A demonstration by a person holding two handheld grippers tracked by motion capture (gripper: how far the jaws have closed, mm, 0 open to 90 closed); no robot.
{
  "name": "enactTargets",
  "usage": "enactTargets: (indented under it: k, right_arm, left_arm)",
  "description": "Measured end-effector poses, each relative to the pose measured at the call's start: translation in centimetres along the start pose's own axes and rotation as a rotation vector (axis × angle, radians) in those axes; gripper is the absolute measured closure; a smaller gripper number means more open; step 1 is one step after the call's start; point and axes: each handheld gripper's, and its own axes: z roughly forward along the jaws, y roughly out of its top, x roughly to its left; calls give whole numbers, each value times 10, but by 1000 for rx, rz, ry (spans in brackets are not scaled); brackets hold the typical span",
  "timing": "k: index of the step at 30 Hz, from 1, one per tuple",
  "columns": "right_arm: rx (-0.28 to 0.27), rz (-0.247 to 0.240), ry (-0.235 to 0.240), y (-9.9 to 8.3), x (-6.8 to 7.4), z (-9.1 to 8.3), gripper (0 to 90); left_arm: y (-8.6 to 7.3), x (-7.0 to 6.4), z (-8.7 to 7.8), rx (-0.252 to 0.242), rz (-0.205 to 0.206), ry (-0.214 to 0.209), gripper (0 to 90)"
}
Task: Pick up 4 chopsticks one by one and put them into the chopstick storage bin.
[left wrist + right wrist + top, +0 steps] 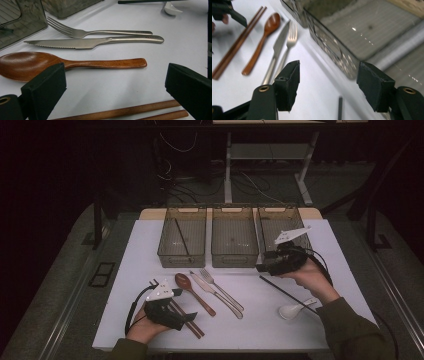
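Wooden chopsticks (186, 317) lying lower left of high view, directly under left tongs (188, 317); tongs spread, straddling pair, judged set for pickup. Cutlery laid parallel mid-desk (260, 330): spoon (192, 291), knife (216, 294), fork (222, 289), likely for sorting into bins (234, 242). Black chopstick (182, 237) already in left bin. Right tongs (261, 268) spread, empty, held by right bin; second black chopstick (287, 293) just below.

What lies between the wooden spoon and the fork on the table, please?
A steel knife lies between the wooden spoon and the fork, clearest in the left gripper view.
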Motion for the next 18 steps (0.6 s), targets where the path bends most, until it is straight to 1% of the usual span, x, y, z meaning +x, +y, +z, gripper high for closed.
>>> enactTargets:
  k: [5,8,9,15,18]
  right_arm:
    - [-2,26,-25,-27,-3,-10,361]
    - [21,32,-43,-41,-4,-13,361]
    - [23,42,-46,-45,-4,-15,361]
    - [46,43,-56,-64,-4,-21,383]
    - [58,49,-56,-71,-4,-23,416]
  left_arm:
    - [0,0,0,0,0,2,26]
    - [0,0,0,0,0,3,26]
    - [0,-1,0,-2,0,2,26]
    - [0,-1,-1,-3,2,1,26]
    - [0,-1,-1,-3,1,1,26]
